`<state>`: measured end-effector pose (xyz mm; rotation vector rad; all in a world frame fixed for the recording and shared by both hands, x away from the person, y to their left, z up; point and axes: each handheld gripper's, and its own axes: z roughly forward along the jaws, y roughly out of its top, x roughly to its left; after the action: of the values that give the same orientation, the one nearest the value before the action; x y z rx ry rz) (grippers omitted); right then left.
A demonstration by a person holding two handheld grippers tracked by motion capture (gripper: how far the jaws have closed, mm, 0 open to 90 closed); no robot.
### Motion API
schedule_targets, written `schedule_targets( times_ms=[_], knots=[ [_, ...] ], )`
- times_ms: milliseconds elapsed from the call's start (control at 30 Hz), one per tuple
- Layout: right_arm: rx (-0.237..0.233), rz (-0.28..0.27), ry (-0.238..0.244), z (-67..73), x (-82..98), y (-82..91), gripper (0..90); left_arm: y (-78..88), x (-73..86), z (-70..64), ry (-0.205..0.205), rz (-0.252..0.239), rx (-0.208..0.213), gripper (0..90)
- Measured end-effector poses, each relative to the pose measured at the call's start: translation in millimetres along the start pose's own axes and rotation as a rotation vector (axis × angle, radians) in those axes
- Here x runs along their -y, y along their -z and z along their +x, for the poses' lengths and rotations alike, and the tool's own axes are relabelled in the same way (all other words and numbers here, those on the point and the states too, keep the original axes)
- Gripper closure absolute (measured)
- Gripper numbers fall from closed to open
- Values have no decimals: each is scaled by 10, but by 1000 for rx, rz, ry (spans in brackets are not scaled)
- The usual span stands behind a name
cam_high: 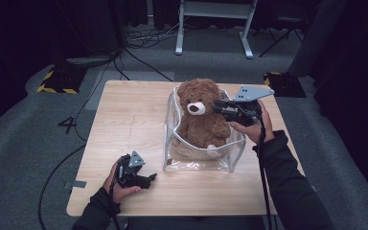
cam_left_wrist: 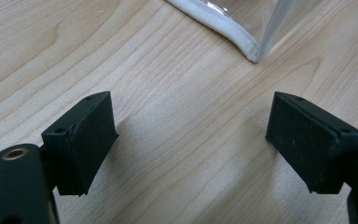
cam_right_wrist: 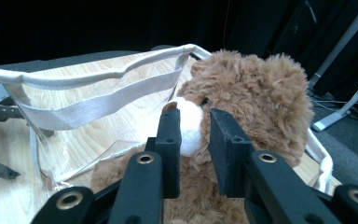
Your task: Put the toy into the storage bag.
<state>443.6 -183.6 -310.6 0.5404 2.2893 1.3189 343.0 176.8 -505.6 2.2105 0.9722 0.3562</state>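
Note:
A brown teddy bear (cam_high: 199, 115) with a white snout sits upright inside a clear plastic bag (cam_high: 201, 162) with white trim, right of the table's middle. My right gripper (cam_high: 216, 106) reaches in from the right at head height. In the right gripper view its jaws (cam_right_wrist: 196, 135) stand narrow, pinched on the bear (cam_right_wrist: 261, 93) at the snout and cheek. The bag's white strap (cam_right_wrist: 98, 105) hangs behind. My left gripper (cam_high: 151, 178) rests low near the table's front edge, left of the bag. It is open (cam_left_wrist: 191, 144) over bare wood, with the bag's corner (cam_left_wrist: 254, 46) just ahead.
The wooden table (cam_high: 129, 120) has bare room on its left half. Beyond it on the grey floor lie black cables (cam_high: 139, 40), a white desk frame (cam_high: 215, 28) and two stand bases with yellow-black tape (cam_high: 57, 81).

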Motion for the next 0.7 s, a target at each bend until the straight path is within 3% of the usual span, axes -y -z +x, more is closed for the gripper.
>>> schedule_targets(
  times_ms=[700],
  knots=[
    [-7, -6, 0, -3, -12, 26, 650, 1, 0, 1, -1, 1, 0, 158]
  ],
)
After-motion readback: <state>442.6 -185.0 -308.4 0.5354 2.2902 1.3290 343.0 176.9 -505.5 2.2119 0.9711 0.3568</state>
